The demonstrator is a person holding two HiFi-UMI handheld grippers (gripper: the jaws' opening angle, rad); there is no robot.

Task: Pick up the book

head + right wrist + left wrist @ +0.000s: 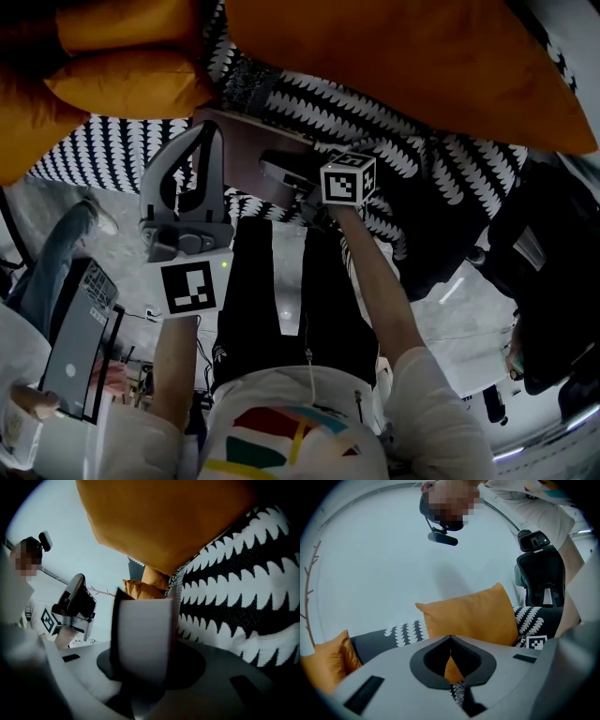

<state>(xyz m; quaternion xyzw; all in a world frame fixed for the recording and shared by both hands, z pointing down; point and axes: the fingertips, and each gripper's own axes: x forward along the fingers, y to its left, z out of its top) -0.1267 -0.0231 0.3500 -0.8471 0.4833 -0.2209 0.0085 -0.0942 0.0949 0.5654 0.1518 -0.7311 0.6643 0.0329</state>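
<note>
1. The right gripper (292, 185) has its fingers pinched on the book (140, 634). Pale page edges fill the gap, with a dark cover on either side.
2. The brown book reaches out ahead of that gripper over the black-and-white patterned sofa (450, 159), just below a big orange cushion (394, 56). Whether it rests on the seat or hangs clear cannot be told.
3. The left gripper (450, 640) has its fingers pressed together at the tips, with nothing held. Orange fabric shows through the loop they form.
4. That gripper hangs apart from the book, to its left, below a second orange cushion (112, 84).
5. A marker cube (348, 180) rides on the right gripper, above the person's black trousers (281, 281).
</note>
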